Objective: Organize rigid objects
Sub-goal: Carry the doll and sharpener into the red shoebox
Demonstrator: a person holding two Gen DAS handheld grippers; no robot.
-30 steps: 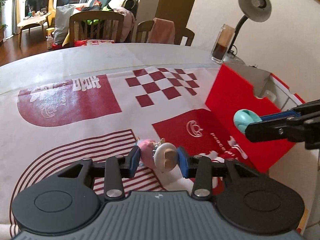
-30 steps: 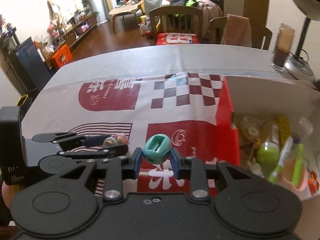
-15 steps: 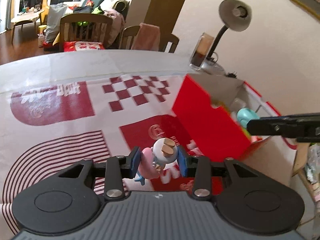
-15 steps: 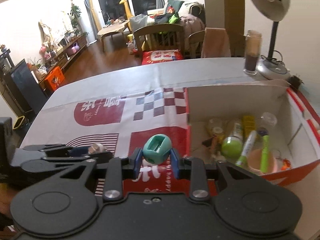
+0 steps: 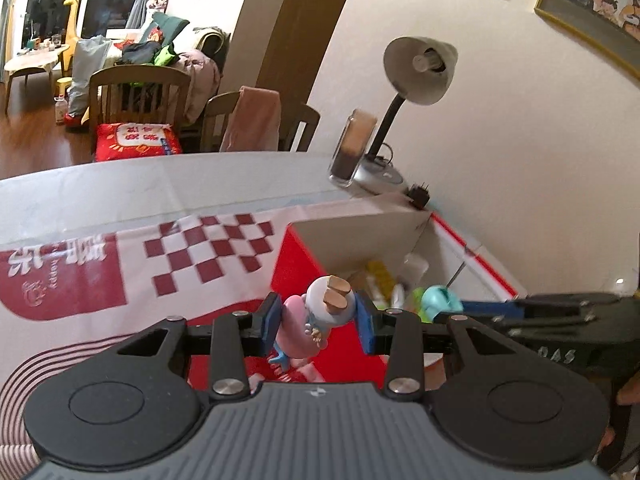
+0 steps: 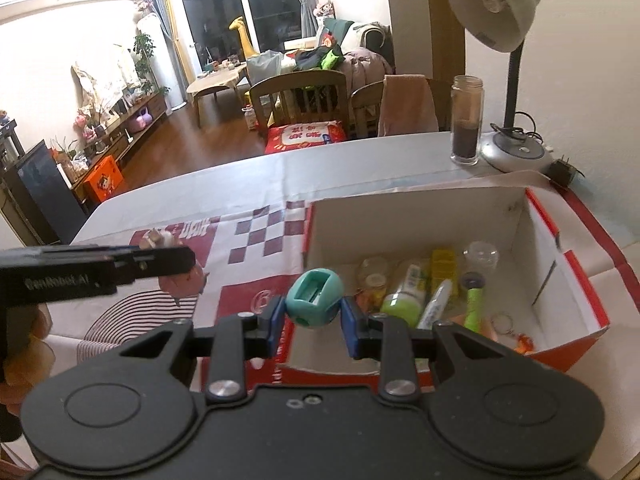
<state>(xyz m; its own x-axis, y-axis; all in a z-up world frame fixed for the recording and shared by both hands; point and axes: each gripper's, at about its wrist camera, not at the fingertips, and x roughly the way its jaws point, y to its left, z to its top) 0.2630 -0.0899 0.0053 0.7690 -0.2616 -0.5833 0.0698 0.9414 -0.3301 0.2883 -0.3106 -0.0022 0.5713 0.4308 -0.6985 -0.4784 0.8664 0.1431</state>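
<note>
The red box is sitting open on the bench at 3 o'clock of the right view, holding bottles and tubes. The left gripper is pinching a pink figurine in its jaws, above the box's near wall. The right gripper is clamping a teal sharpener over the box's near-left corner.

The box stands on the tablecloth. In the box lie a bottle, a pen and a tube side by side. Behind the box stand a jar and, right of it, a lamp. Left of the box, a figurine hangs above the tablecloth
</note>
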